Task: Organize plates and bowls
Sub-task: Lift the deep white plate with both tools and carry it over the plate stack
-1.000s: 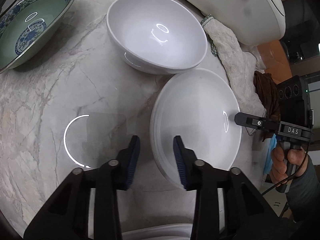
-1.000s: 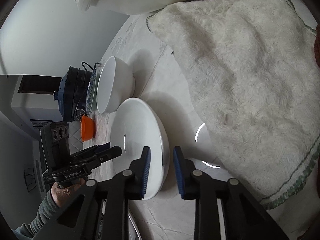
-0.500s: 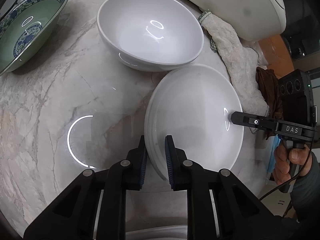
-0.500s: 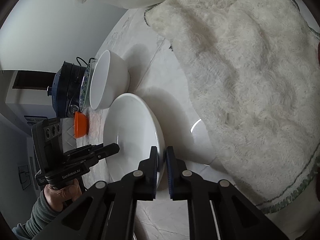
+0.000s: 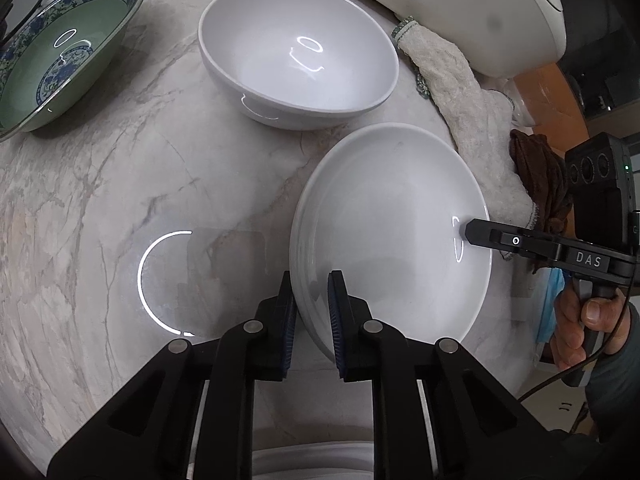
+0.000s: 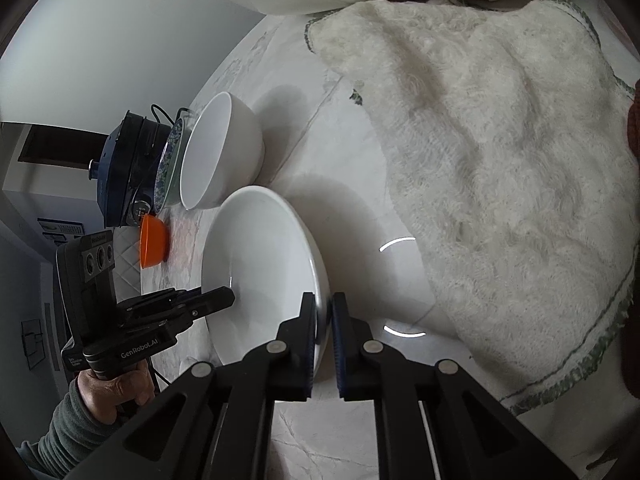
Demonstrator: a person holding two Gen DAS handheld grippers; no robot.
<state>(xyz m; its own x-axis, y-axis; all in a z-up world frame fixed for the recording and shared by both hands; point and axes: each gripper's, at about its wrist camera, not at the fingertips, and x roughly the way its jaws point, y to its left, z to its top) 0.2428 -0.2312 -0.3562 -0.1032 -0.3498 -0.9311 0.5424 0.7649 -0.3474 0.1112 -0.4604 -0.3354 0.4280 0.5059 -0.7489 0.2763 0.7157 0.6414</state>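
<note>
Both tongs are now clamping the plate [image 5: 384,216]: the left gripper [image 5: 312,312] has closed from apart onto its near rim, the right gripper [image 6: 325,328] onto the opposite rim, so a two-handed lift is looking ready. Beyond the left tongs a white bowl [image 5: 298,56] and green bowl [image 5: 60,52] are waiting. Only the right view is showing the towel [image 6: 500,168] beside its tongs and an orange cup [image 6: 154,240].
</note>
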